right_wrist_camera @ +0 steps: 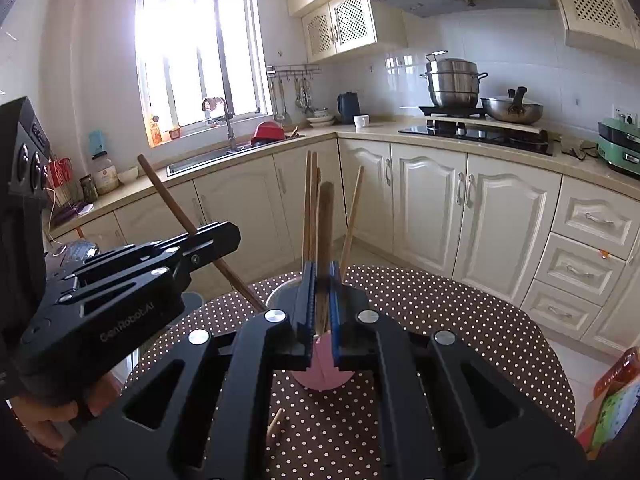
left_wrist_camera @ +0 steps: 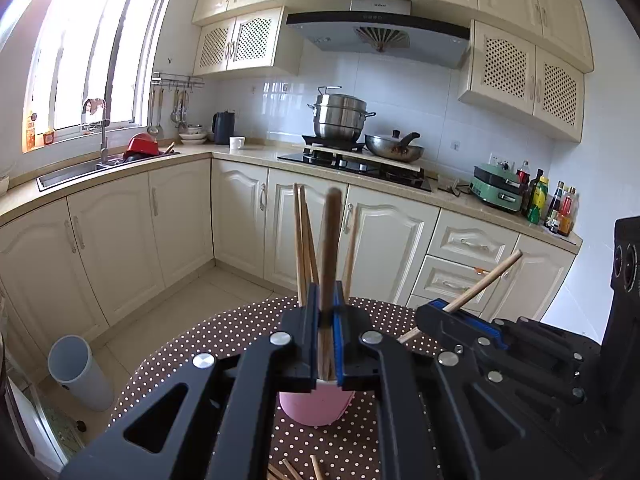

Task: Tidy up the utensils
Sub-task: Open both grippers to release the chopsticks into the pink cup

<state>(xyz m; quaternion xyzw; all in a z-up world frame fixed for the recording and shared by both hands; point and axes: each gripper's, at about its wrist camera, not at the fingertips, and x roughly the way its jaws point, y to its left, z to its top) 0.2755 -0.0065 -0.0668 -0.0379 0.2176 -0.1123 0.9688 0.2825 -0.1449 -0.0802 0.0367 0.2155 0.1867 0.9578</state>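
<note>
1. Cream kitchen cabinets [left_wrist_camera: 240, 216] and a sunlit window [right_wrist_camera: 196, 48] stood behind my brown polka-dot tabletop [left_wrist_camera: 224, 344].
2. On that tabletop sat a pink cup [left_wrist_camera: 316, 406] with several wooden chopsticks [left_wrist_camera: 301, 240] standing upright in it.
3. My left tool [left_wrist_camera: 327, 312] was clamped shut on one dark chopstick [left_wrist_camera: 331, 240], held nearly upright just above the cup.
4. My right tool [right_wrist_camera: 321, 300] was likewise closed around a chopstick [right_wrist_camera: 325, 220], also upright over the cup [right_wrist_camera: 322, 376].
5. In the left wrist view, the right tool [left_wrist_camera: 444, 308] showed beside mine with its stick angling up to the right.
6. A few loose chopsticks [left_wrist_camera: 292, 472] lay on the tabletop near its front edge.
7. Beyond, I saw a steel steamer pot [left_wrist_camera: 340, 116], a wok [left_wrist_camera: 394, 148] and a grey bin [left_wrist_camera: 78, 372] on the floor.
</note>
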